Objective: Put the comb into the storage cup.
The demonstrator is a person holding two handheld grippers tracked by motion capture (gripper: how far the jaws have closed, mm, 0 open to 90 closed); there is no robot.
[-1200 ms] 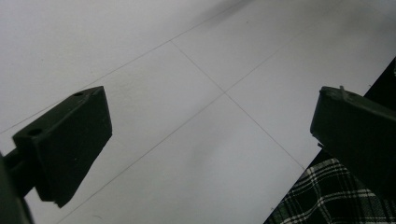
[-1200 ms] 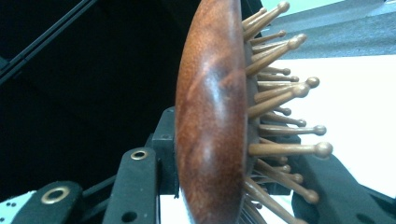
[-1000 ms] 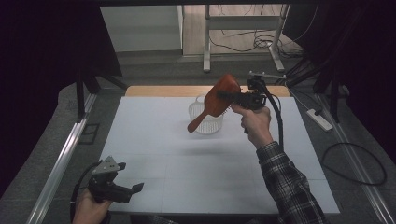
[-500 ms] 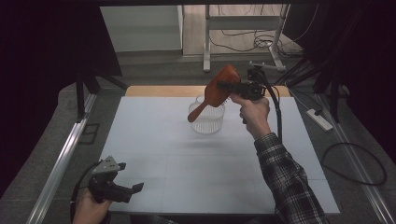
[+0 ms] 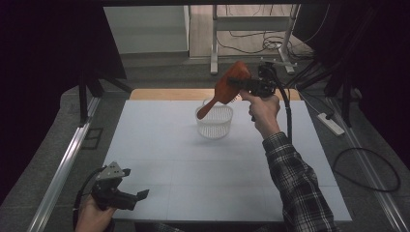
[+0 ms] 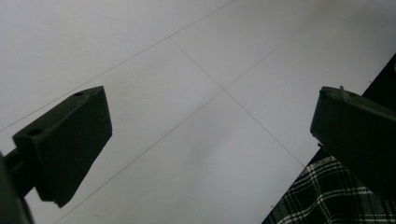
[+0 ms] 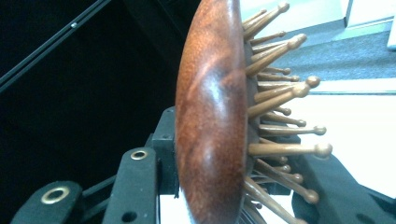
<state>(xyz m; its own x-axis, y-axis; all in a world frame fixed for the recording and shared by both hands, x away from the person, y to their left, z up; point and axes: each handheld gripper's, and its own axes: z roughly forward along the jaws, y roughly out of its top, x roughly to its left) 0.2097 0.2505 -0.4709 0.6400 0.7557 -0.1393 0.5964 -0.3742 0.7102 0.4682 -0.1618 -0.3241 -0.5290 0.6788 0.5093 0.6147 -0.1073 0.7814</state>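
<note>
My right gripper (image 5: 238,82) clamps the wooden hairbrush (image 5: 225,87) by its head, handle slanting down-left over the far white basket (image 5: 214,122); my left gripper (image 5: 138,195) idles wide open, near-left.

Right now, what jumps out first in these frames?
The reddish wooden hairbrush, clamped in the right gripper and held tilted above the white slatted basket at the far middle of the table. In the right gripper view its pin bristles stick out sideways. The left gripper sits open and empty at the near left corner.
</note>
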